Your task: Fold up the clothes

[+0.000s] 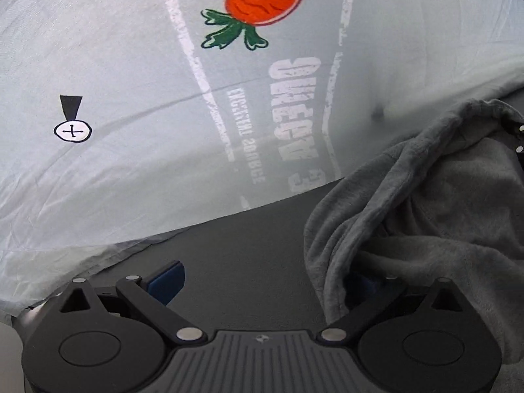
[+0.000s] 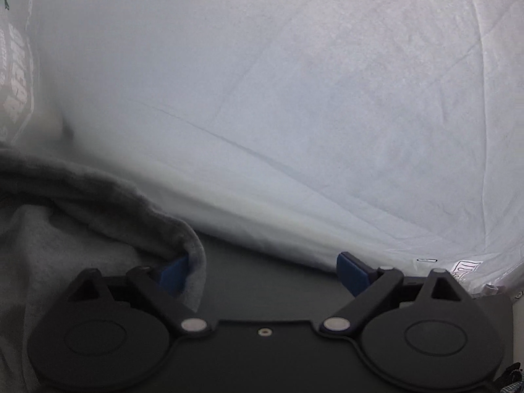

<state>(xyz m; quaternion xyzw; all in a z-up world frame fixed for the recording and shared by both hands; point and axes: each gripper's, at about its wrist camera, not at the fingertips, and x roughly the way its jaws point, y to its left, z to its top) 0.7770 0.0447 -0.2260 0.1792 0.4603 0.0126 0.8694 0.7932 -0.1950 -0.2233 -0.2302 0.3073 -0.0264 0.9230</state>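
Both tongs, ours, left (image 1: 262, 281) and right (image 2: 262, 271), wide, holding nothing. Gray cloth (image 1: 425, 203) bunched, shirt (image 1: 131, 65) flat on bench (image 1: 249, 255). We think folding barely begun.

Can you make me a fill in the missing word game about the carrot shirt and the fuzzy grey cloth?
1. The picture printed on the pale shirt is an orange ____.
2. The fuzzy cloth next to the shirt is ____ in colour.
3. The left gripper and the right gripper both have their fingers spread ____.

Missing words: carrot; grey; open
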